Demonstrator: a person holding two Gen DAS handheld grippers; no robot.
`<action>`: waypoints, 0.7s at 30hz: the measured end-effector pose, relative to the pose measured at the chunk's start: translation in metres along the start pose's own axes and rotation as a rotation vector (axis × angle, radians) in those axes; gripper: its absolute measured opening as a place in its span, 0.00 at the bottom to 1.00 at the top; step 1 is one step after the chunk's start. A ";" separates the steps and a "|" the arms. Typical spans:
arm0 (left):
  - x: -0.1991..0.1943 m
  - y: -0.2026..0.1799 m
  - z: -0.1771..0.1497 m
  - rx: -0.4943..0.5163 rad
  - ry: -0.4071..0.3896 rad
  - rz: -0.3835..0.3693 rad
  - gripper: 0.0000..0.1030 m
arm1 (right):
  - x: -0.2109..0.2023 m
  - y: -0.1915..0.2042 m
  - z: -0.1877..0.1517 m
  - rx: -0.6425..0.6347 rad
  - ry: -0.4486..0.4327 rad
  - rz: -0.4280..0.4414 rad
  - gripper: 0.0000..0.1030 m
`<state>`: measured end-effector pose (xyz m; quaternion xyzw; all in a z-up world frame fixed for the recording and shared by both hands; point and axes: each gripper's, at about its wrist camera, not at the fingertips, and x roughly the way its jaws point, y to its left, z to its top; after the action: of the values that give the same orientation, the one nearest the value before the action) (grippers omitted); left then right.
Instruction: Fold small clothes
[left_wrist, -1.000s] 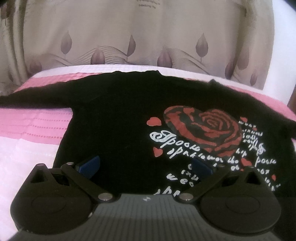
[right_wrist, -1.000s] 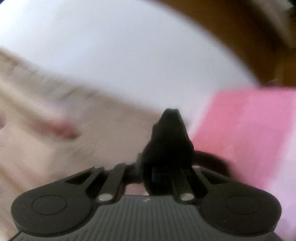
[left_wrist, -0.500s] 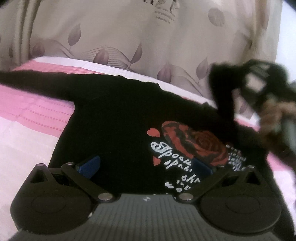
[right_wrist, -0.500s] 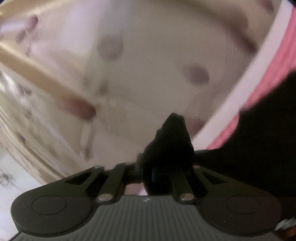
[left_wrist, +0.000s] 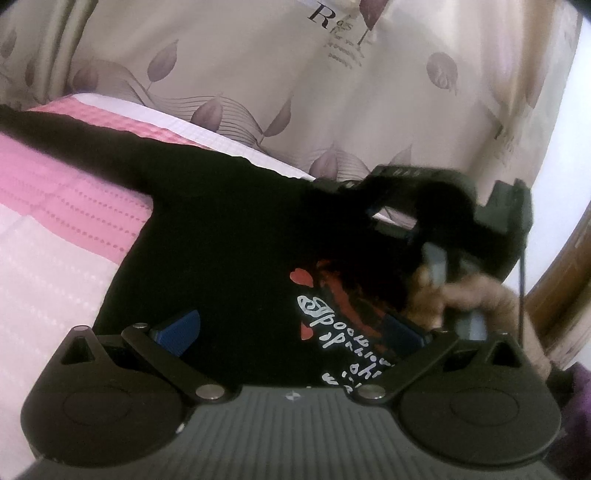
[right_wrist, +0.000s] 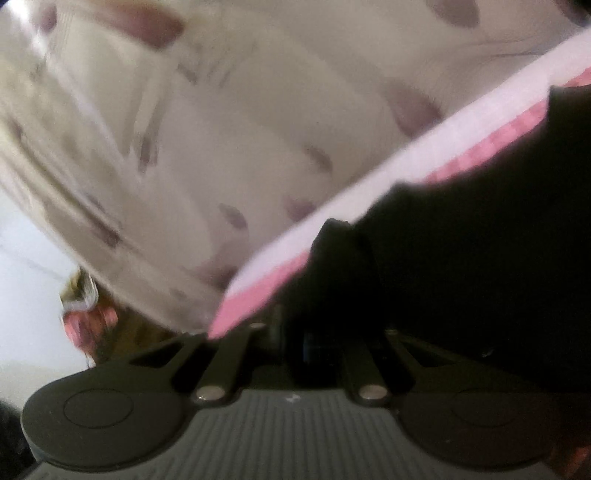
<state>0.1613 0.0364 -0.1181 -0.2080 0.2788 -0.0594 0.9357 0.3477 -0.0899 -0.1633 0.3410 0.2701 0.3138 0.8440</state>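
Observation:
A small black sweater (left_wrist: 221, 229) with a red rose and white lettering (left_wrist: 332, 325) lies flat on a pink and white bedspread (left_wrist: 66, 206). Its left sleeve (left_wrist: 74, 136) stretches out to the left. My left gripper (left_wrist: 288, 328) is open and empty, low over the sweater's lower part. My right gripper (right_wrist: 325, 295) is shut on the black right sleeve (right_wrist: 332, 251) and holds it over the sweater's body; in the left wrist view it (left_wrist: 436, 221) is at the right, over the rose print, with the hand that holds it.
A beige curtain with leaf print (left_wrist: 295, 81) hangs behind the bed. A brown wooden frame (left_wrist: 561, 266) stands at the far right. The bedspread's white far edge (right_wrist: 406, 162) runs diagonally in the right wrist view.
My right gripper has carried the right sleeve inward over the sweater's front, covering much of the rose. The left gripper has stayed open and turned slightly right.

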 end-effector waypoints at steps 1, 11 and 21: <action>0.000 0.001 0.000 -0.004 -0.001 -0.003 1.00 | 0.002 0.002 -0.003 -0.028 0.021 -0.016 0.10; -0.004 0.009 0.003 -0.037 -0.001 -0.032 1.00 | 0.012 0.048 -0.030 -0.387 0.164 -0.041 0.70; -0.064 0.070 0.058 -0.040 -0.031 0.151 1.00 | -0.025 0.069 -0.034 -0.376 0.119 0.040 0.70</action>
<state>0.1387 0.1348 -0.0722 -0.2062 0.2803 0.0199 0.9373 0.2844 -0.0547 -0.1272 0.1637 0.2493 0.3947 0.8691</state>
